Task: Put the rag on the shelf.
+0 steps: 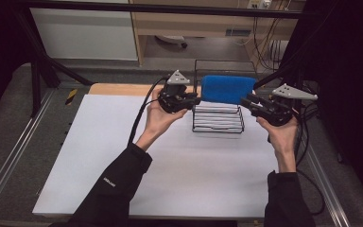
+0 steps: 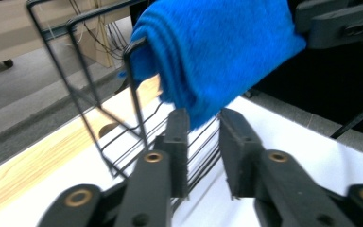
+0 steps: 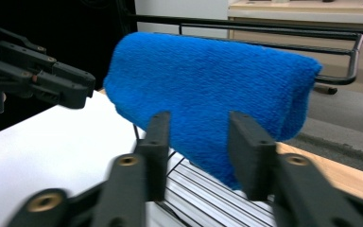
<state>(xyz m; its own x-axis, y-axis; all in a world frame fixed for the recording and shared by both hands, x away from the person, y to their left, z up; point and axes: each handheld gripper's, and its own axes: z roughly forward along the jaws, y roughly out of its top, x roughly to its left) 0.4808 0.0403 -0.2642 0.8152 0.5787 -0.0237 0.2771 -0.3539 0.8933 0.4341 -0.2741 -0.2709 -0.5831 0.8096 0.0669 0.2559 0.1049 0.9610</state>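
A folded blue towel (image 1: 228, 88) hangs over the top bar of a black wire rack (image 1: 217, 125) at the back of the white table (image 1: 123, 156). My left gripper (image 1: 194, 100) hovers at the towel's left end and my right gripper (image 1: 246, 101) at its right end. In the left gripper view my left gripper (image 2: 203, 124) is open, with the towel (image 2: 217, 52) hanging just past the tips and untouched by the pads. In the right gripper view my right gripper (image 3: 199, 126) is open too, the towel (image 3: 208, 90) right behind its jaws.
A light wooden strip (image 1: 118, 89) edges the table's far side. Beyond it are grey floor, a desk and hanging cables (image 1: 264, 47). Black frame bars (image 1: 47, 66) rise at the back left and right. Cables trail from both grippers.
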